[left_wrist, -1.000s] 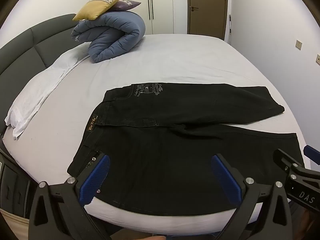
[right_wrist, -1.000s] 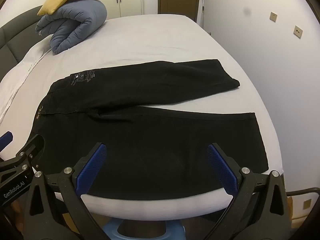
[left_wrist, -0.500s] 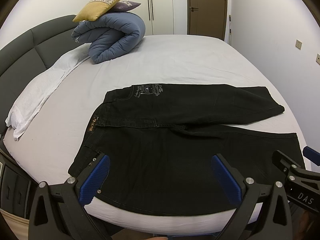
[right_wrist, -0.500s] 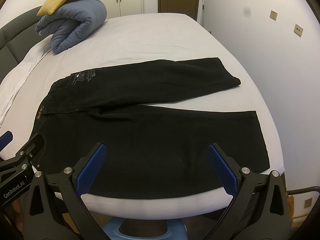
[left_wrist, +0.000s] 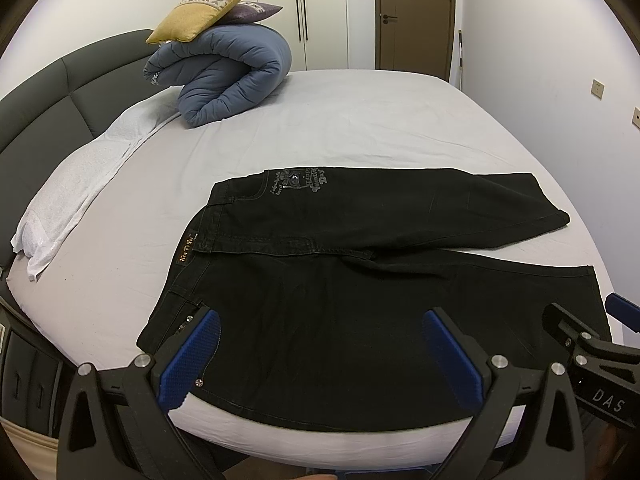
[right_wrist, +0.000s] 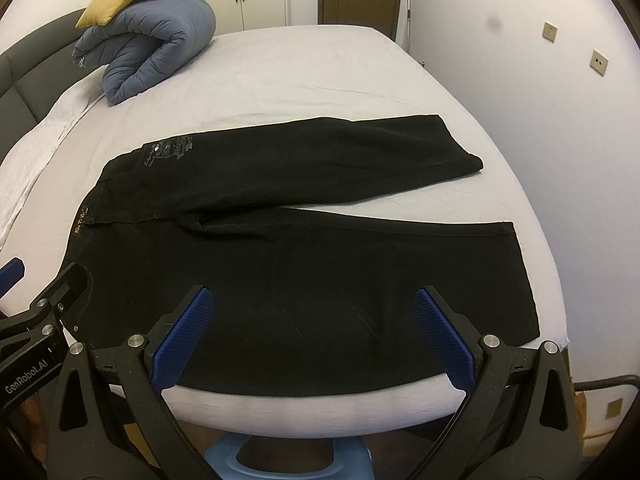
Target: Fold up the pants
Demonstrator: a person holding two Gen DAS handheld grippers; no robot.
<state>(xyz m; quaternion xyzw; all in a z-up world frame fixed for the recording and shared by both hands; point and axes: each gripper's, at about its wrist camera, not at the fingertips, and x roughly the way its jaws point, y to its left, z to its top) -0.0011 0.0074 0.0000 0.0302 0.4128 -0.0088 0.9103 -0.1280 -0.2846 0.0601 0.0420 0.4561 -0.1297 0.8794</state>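
Observation:
Black pants (left_wrist: 360, 280) (right_wrist: 304, 248) lie flat on the grey bed (left_wrist: 360, 120), waistband to the left, both legs spread toward the right, the near leg at the bed's front edge. My left gripper (left_wrist: 320, 344) stands open over the near edge of the pants by the waist and hip, nothing between its blue pads (left_wrist: 192, 356). The right gripper (right_wrist: 312, 332) is open too, above the near leg, its pads (right_wrist: 444, 336) empty. Each view catches the other gripper at its side edge.
A rolled blue duvet (left_wrist: 224, 76) with a yellow cushion (left_wrist: 204, 10) and a purple one sits at the bed's far left by the dark headboard (left_wrist: 48, 92). A white sheet (left_wrist: 80, 184) lies along the left edge. A wall (right_wrist: 560, 120) runs close on the right.
Both grippers have eased back and up slightly, so the pants sit a touch lower and farther in view. The pants have not moved and both grippers stay open.

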